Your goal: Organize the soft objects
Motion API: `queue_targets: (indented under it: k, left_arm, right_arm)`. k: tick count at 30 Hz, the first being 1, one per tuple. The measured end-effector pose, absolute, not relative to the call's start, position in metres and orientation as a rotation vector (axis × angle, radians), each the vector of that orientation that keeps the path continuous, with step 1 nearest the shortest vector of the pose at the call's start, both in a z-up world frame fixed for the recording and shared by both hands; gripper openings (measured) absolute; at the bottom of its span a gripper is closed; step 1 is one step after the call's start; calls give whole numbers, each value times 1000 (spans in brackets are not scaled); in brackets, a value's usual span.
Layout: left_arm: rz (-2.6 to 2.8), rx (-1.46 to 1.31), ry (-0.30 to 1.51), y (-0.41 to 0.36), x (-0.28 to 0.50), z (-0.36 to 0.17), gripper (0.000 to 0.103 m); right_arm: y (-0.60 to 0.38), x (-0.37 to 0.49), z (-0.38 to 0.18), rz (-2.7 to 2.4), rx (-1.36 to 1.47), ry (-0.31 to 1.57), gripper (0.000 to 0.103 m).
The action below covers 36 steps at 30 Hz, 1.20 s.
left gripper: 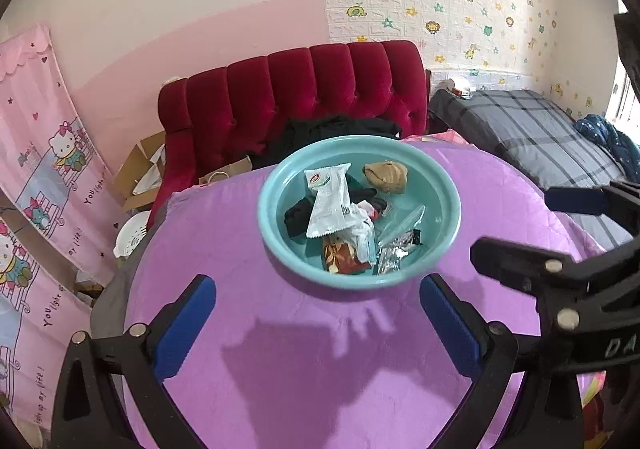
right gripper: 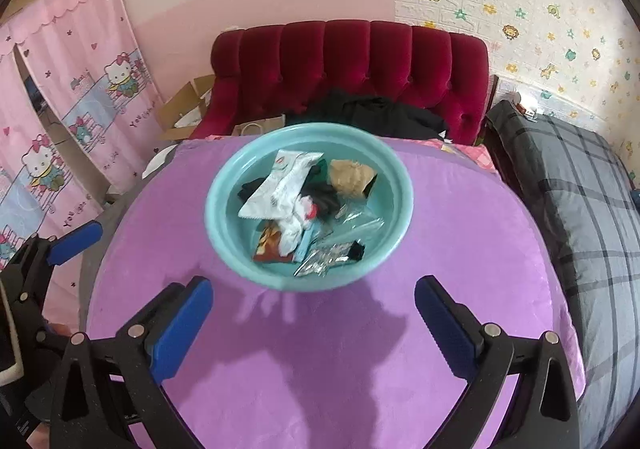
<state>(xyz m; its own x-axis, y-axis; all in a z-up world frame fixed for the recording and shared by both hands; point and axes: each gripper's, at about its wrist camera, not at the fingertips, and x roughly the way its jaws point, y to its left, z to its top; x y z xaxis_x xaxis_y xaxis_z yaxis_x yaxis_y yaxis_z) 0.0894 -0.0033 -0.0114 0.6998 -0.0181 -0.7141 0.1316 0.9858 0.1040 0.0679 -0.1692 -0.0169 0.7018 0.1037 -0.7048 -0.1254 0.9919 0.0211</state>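
- My left gripper (left gripper: 318, 323): blue-padded jaws spread wide, holding nothing, hovering over the purple quilted cloth (left gripper: 280, 369).
- My right gripper (right gripper: 314, 323): likewise wide apart, empty, touching nothing.
- Ahead, well short of both: round teal plastic basin (right gripper: 224, 233) on the cloth.
- Inside it, heaped: white snack wrapper (left gripper: 328, 201), black fabric piece (left gripper: 298, 215), tan crumpled pouch (left gripper: 386, 177), silver foil packet (left gripper: 394, 253).
- Cloth around basin shows no loose items. Fits either soft things gathered, or awaiting sorting out.

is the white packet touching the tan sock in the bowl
Apart. In the left wrist view the white packet lies left of the tan sock, with bare teal bowl floor showing between them.
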Motion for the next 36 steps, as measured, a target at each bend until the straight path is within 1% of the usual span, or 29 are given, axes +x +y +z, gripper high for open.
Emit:
queue_targets:
  k: [10, 21, 36]
  left_arm:
    - [-49, 145, 729, -8, 37, -12, 103]
    - [-54, 128, 754, -12, 11, -28, 103]
    - [-65, 127, 783, -13, 11, -35, 103]
  right_arm:
    - [-161, 11, -21, 132, -62, 714, 103]
    - [-157, -26, -38, 116, -92, 652, 103]
    - [-160, -24, -49, 119, -80, 685, 103]
